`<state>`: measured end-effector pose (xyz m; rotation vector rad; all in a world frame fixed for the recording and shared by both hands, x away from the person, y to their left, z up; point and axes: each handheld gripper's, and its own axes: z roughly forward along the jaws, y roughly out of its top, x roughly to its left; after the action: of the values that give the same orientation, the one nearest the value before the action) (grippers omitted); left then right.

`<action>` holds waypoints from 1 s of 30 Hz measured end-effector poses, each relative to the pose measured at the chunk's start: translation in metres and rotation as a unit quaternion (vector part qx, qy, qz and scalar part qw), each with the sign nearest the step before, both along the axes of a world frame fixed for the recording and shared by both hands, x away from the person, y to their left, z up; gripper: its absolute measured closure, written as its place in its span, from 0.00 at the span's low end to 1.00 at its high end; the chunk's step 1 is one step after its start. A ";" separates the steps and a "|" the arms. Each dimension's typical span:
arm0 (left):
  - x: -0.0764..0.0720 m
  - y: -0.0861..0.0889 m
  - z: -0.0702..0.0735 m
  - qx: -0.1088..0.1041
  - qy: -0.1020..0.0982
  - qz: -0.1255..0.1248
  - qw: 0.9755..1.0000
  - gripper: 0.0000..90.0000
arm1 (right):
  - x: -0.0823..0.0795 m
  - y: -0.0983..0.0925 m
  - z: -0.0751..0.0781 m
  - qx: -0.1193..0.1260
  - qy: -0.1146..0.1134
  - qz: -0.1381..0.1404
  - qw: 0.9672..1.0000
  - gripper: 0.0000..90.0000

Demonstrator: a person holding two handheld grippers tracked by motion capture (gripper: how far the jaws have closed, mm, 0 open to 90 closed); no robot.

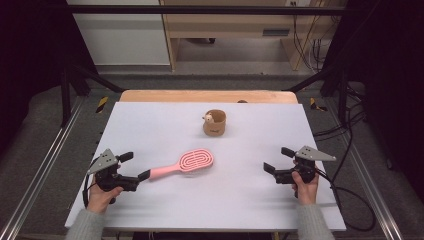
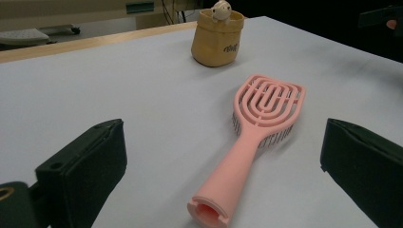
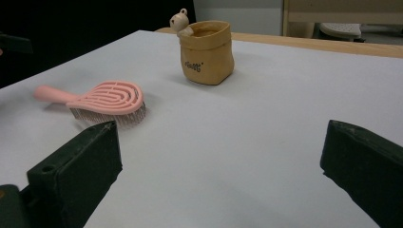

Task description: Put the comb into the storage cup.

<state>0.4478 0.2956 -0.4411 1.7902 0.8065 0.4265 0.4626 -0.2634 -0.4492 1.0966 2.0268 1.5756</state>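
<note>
A white table [image 1: 150,125] fills the workspace, with a wooden edge at the far side and dark framing, cables and pale cabinets beyond it. On it lies a pink hairbrush [image 1: 184,164], bristles down, left of centre, and farther back stands a small tan pouch [image 1: 215,123] with a little figure peeking over its rim.

Your left gripper [image 1: 134,169] has its fingers spread wide with nothing between them. The brush's handle end points straight at it and lies just short of the gap. The long axis runs away from you, up and to the right toward the pouch, as the left gripper view shows.

Your right gripper [image 1: 278,159] also has its fingers spread and empty, and sits well apart from the brush's head.

Your left hand is plainly the nearer one; a short push along the handle's line looks enough to bring it between the fingers.
</note>
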 end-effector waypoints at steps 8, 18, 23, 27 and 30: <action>0.000 -0.001 0.002 0.004 0.000 -0.001 1.000 0.02 | 0.000 -0.001 0.000 0.001 -0.001 0.000 1.000 0.00; -0.001 0.002 0.008 0.005 0.000 0.008 1.000 0.02 | 0.000 0.000 0.000 -0.002 0.000 0.001 1.000 0.00; 0.000 -0.002 0.011 0.012 0.002 0.005 1.000 0.02 | 0.000 0.000 0.000 -0.002 0.000 0.000 1.000 0.00; 0.000 -0.004 0.014 0.020 0.004 0.014 1.000 0.01 | 0.000 -0.001 0.000 -0.001 0.000 0.001 1.000 0.00; 0.001 -0.006 0.017 0.028 0.004 0.019 0.999 0.01 | 0.000 -0.001 0.000 -0.001 -0.001 0.002 1.000 0.00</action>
<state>0.4492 0.2899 -0.4245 1.8310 0.8441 0.4710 0.4626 -0.2641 -0.4490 1.0912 2.0305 1.5758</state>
